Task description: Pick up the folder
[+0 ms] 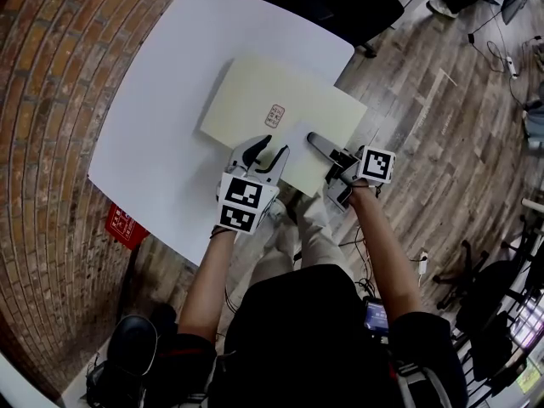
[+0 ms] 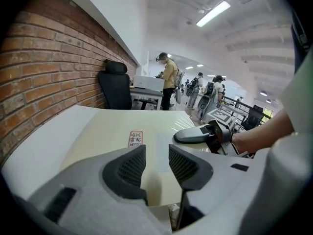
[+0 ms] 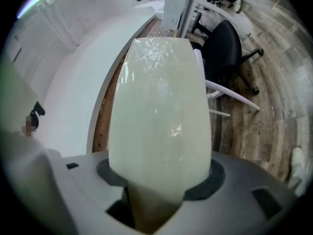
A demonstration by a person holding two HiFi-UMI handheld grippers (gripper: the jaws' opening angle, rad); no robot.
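A cream folder [image 1: 272, 100] with a small red stamp [image 1: 274, 115] lies on the white table [image 1: 161, 109], its near edge and right corner jutting past the table's rim. My right gripper [image 1: 320, 143] is shut on the folder's near edge. In the right gripper view the folder [image 3: 159, 106] runs out from between the jaws of that gripper [image 3: 159, 180]. My left gripper [image 1: 274, 150] hovers over the near edge to the left of it. Its jaws [image 2: 157, 155] stand apart with a narrow gap, the folder [image 2: 112, 131] showing beneath them, untouched by the pads.
Brick wall runs along the left. A red object [image 1: 126, 226] sits below the table's left edge. A black chair [image 3: 225, 43] stands on the wooden floor beyond the table. Another black chair [image 2: 115, 89] and several people [image 2: 168, 80] are far behind.
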